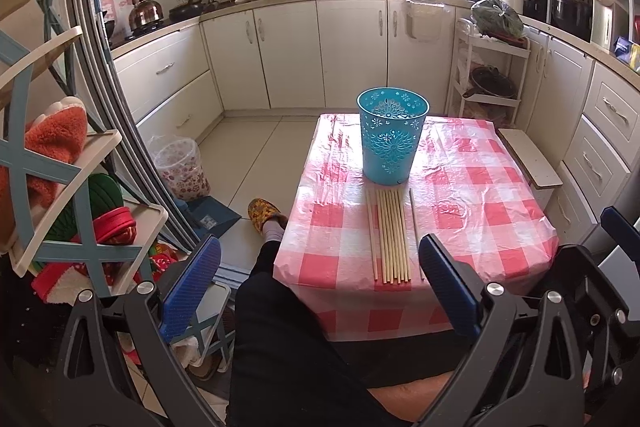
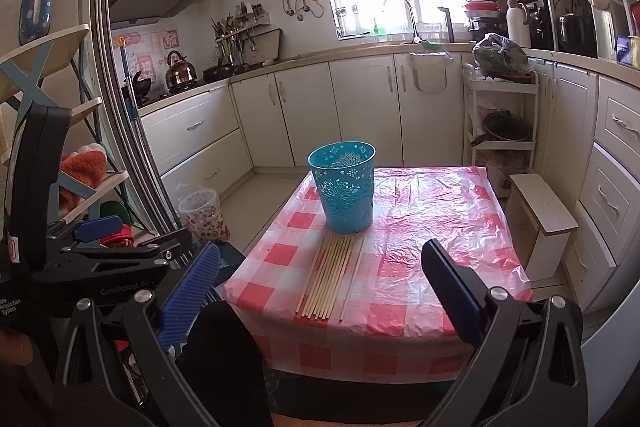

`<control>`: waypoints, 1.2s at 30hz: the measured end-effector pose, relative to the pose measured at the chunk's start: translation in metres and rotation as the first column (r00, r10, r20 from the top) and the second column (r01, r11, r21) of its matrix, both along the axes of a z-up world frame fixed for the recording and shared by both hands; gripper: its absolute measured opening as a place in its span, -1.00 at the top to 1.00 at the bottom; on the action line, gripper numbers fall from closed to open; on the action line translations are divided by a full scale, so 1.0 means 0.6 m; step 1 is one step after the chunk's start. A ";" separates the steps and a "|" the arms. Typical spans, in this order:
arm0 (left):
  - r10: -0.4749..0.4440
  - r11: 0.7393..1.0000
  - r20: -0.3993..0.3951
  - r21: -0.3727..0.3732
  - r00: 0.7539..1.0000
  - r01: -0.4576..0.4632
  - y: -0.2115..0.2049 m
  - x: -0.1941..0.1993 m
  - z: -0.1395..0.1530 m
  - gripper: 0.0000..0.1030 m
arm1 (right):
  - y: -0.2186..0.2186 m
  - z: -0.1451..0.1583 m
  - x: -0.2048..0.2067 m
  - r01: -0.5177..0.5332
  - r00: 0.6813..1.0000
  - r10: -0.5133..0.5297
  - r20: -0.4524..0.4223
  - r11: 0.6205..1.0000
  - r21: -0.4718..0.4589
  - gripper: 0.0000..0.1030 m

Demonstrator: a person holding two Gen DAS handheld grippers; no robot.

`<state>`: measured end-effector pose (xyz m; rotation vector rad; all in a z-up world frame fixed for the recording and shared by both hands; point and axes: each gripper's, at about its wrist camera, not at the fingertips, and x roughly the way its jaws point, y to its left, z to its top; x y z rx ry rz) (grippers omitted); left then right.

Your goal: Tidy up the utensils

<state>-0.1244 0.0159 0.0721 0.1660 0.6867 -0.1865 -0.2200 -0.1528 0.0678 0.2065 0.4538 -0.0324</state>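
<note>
Several wooden chopsticks (image 1: 393,235) lie side by side on a red-and-white checked tablecloth (image 1: 472,211), pointing at a teal perforated cup (image 1: 391,141) that stands upright just beyond them. They also show in the right wrist view, chopsticks (image 2: 329,277) and cup (image 2: 345,187). My left gripper (image 1: 318,287) is open and empty, held short of the table's near edge. My right gripper (image 2: 320,297) is open and empty, also short of the near edge. The left gripper's body (image 2: 92,251) shows at the left of the right wrist view.
The person's dark-trousered legs (image 1: 288,347) are below the near table edge. A shoe rack (image 1: 72,187) stands left, a small bin (image 1: 182,167) on the floor, a white stool (image 1: 532,163) to the table's right. Kitchen cabinets (image 1: 320,51) ring the room.
</note>
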 end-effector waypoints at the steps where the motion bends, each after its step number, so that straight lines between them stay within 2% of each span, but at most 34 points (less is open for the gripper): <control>1: -0.002 1.000 0.001 -0.002 1.000 0.002 0.000 -0.001 0.000 -0.85 | 0.000 0.000 0.000 0.000 1.000 0.000 0.000 1.000 0.000 -0.88; 4: -0.005 1.000 0.003 -0.005 1.000 0.005 0.000 -0.003 0.001 -0.85 | -0.002 -0.003 -0.002 0.000 1.000 0.000 0.015 1.000 0.028 -0.88; 9: -0.006 1.000 0.004 -0.009 1.000 0.006 0.003 -0.004 0.003 -0.85 | 0.000 -0.003 0.000 0.003 1.000 -0.003 -0.001 1.000 -0.010 -0.88; 19: -0.012 1.000 0.007 -0.013 1.000 0.012 0.000 -0.010 0.004 -0.85 | 0.001 -0.006 -0.001 0.003 1.000 -0.003 0.007 1.000 -0.010 -0.88; 23: -0.014 1.000 0.006 -0.006 1.000 0.014 -0.002 -0.011 0.003 -0.85 | 0.005 -0.008 0.000 0.001 1.000 -0.001 -0.007 0.999 -0.039 -0.88; 32: -0.022 1.000 0.010 -0.004 1.000 0.022 -0.007 -0.008 -0.002 -0.85 | 0.006 -0.010 0.001 0.003 1.000 -0.004 -0.014 0.999 -0.037 -0.88; 36: -0.028 1.000 0.007 -0.008 1.000 0.028 -0.008 0.006 -0.005 -0.85 | 0.004 -0.012 0.012 0.005 0.999 -0.007 -0.047 0.999 -0.036 -0.88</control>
